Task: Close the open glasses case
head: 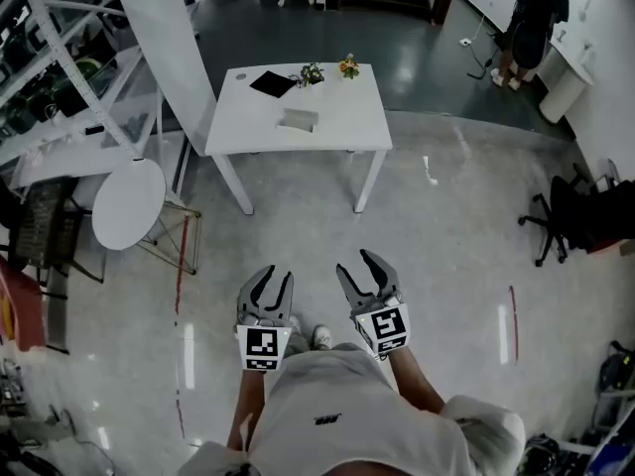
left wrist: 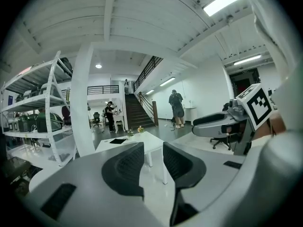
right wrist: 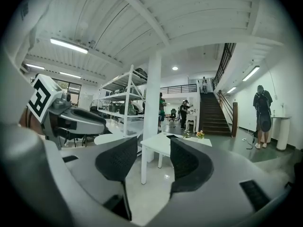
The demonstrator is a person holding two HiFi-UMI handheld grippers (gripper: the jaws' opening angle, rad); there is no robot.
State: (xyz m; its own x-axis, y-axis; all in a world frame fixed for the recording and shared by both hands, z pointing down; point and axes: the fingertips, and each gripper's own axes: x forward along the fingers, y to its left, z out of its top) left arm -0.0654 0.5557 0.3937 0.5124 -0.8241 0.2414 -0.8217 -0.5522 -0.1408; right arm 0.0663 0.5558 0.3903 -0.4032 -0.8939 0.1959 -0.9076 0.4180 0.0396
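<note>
**Two grippers empty, case far ahead**

Both are held side by side, low in front of the person. Left gripper (head: pixel 274 278): jaws a narrow gap apart, nothing between. Right gripper (head: pixel 357 264): jaws wider, also empty. Glasses case (head: pixel 298 119) lies well ahead of both on the white table (head: pixel 347 127), too small to read its lid. Black flat item (head: pixel 273 84) and two flower pots (head: pixel 312 73) sit beyond it. Round table (head: pixel 129 201) lies off the left gripper's side.

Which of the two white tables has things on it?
The rectangular table ahead: it holds flowers, a dark flat item and the glasses case. The round table looks bare.
</note>
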